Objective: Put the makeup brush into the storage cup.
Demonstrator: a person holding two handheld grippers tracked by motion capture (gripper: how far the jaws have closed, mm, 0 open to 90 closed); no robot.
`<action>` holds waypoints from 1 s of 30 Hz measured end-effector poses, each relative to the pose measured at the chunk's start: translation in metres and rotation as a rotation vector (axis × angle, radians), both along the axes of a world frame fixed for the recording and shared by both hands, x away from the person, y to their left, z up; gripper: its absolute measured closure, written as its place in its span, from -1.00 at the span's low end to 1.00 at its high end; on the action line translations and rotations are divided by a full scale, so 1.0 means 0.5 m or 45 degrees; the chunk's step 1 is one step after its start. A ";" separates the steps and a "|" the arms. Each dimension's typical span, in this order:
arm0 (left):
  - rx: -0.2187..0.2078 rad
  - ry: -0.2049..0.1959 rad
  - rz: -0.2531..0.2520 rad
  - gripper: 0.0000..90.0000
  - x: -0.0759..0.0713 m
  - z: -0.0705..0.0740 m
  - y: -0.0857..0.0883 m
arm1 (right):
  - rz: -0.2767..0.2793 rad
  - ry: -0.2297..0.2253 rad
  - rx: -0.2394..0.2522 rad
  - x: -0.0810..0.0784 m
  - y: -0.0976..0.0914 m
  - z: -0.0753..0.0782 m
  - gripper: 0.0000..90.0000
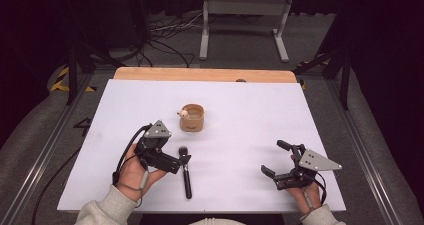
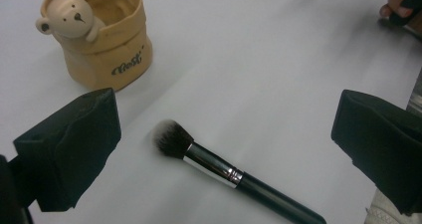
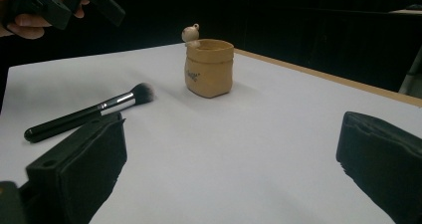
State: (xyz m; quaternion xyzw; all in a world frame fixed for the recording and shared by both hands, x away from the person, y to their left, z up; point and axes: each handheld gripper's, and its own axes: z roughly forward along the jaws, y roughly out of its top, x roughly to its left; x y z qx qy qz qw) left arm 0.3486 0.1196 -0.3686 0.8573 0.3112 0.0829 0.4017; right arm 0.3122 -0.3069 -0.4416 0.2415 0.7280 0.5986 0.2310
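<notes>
Left gripper (image 2: 224, 149) jaws apart — makeup brush (image 2: 234, 176) lying between, untouched.

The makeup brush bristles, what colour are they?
The bristles are dark at the base, fading to whitish tips; the left gripper view shows it best.

Wooden table (image 1: 150, 74) with a white sheet (image 1: 260, 115) covering nearly all of it, just a strip of wood showing along the far edge. On the sheet: a tan bear pot (image 1: 192, 118) standing upright mid-table, and a black makeup brush (image 1: 186, 172) lying flat nearer the front, apart from it.
</notes>
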 end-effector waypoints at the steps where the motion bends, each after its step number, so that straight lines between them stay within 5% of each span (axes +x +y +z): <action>1: 0.015 0.008 0.001 -1.00 0.001 0.001 -0.003 | -0.001 -0.002 0.003 0.000 0.000 0.000 -1.00; 24: 0.335 0.171 -0.060 -1.00 0.034 0.024 -0.049 | 0.012 0.022 0.003 0.002 0.003 -0.002 -1.00; 30: 0.399 0.231 -0.137 -1.00 0.041 0.028 -0.060 | 0.020 0.023 0.002 0.001 0.002 -0.002 -1.00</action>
